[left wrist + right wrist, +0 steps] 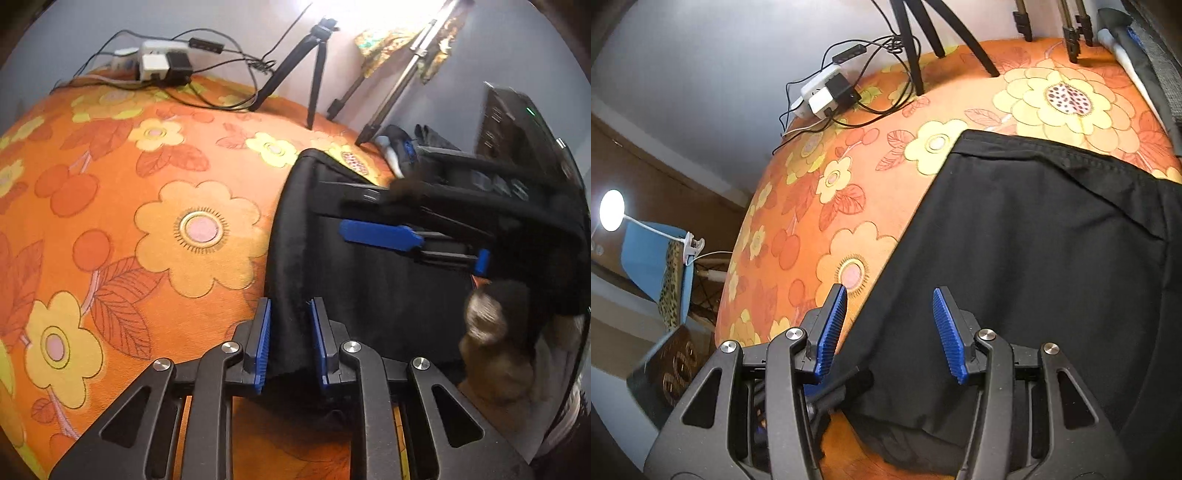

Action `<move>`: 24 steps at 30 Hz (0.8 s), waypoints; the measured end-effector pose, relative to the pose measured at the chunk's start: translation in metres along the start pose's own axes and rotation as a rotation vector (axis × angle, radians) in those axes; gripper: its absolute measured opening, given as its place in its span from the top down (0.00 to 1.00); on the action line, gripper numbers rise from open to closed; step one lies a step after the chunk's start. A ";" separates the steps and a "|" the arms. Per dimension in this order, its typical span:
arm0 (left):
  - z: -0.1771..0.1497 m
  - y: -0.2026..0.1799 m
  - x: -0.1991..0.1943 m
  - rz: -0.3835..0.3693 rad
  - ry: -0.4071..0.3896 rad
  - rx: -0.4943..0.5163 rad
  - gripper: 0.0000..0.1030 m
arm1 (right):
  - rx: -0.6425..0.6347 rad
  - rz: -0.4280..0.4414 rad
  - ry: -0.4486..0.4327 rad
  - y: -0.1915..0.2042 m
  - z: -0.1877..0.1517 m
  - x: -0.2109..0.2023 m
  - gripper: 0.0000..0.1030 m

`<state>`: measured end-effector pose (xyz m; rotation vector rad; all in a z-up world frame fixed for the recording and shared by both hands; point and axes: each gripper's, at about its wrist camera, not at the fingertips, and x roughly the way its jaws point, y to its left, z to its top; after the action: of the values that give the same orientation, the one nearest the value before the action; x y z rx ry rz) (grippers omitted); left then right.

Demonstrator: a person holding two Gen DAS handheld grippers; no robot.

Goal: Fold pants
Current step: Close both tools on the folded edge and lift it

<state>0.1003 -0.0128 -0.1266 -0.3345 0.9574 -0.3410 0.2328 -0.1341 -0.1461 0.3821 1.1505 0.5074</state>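
**Left gripper pinches the pants' edge**

The black pants [1034, 258] lie on the orange floral tabletop [129, 221]. The left gripper [290, 332] has its jaws clamped on the pants' near edge. The right gripper [890, 332] hovers above the pants, jaws apart.

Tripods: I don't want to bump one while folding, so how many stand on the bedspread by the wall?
2. A black tripod stands beside the power strip; a silver tripod stands further right, near the corner. More could be hidden outside both views.
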 end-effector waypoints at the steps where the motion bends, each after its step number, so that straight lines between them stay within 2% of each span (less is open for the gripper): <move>1: 0.000 -0.001 0.000 0.001 -0.002 0.007 0.82 | -0.006 -0.014 0.009 0.004 0.001 0.005 0.50; 7: -0.002 -0.011 -0.005 0.004 -0.015 0.065 0.82 | -0.074 -0.132 0.054 0.018 0.001 0.029 0.50; 10: -0.002 -0.012 -0.005 0.010 -0.015 0.078 0.82 | -0.088 -0.164 0.070 0.018 0.001 0.034 0.50; 11: -0.002 -0.010 -0.004 0.012 -0.013 0.073 0.82 | -0.084 -0.172 0.071 0.016 0.001 0.035 0.54; 13: -0.002 -0.008 -0.003 0.010 -0.008 0.062 0.82 | -0.071 -0.161 0.081 0.012 0.001 0.036 0.71; 14: -0.002 -0.007 -0.003 0.014 -0.007 0.058 0.81 | -0.064 -0.154 0.083 0.009 0.001 0.036 0.74; 15: -0.002 -0.007 -0.004 0.028 -0.010 0.063 0.80 | -0.064 -0.151 0.083 0.008 0.000 0.036 0.78; 16: -0.002 -0.008 -0.004 0.043 -0.011 0.069 0.70 | -0.067 -0.150 0.082 0.008 -0.001 0.036 0.82; 17: -0.002 -0.010 -0.003 0.086 -0.008 0.078 0.55 | -0.070 -0.150 0.078 0.009 -0.001 0.035 0.84; 19: -0.004 -0.007 -0.001 0.121 -0.006 0.061 0.46 | -0.059 -0.140 0.067 0.008 -0.001 0.032 0.88; 22: -0.005 0.001 0.003 0.082 0.013 0.019 0.46 | -0.016 -0.107 0.052 0.003 -0.002 0.029 0.90; 24: -0.006 0.000 0.005 0.057 0.008 0.012 0.51 | -0.003 -0.097 0.045 0.002 -0.002 0.027 0.91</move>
<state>0.0984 -0.0155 -0.1337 -0.2947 0.9707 -0.2958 0.2387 -0.1172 -0.1663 0.3118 1.2054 0.4351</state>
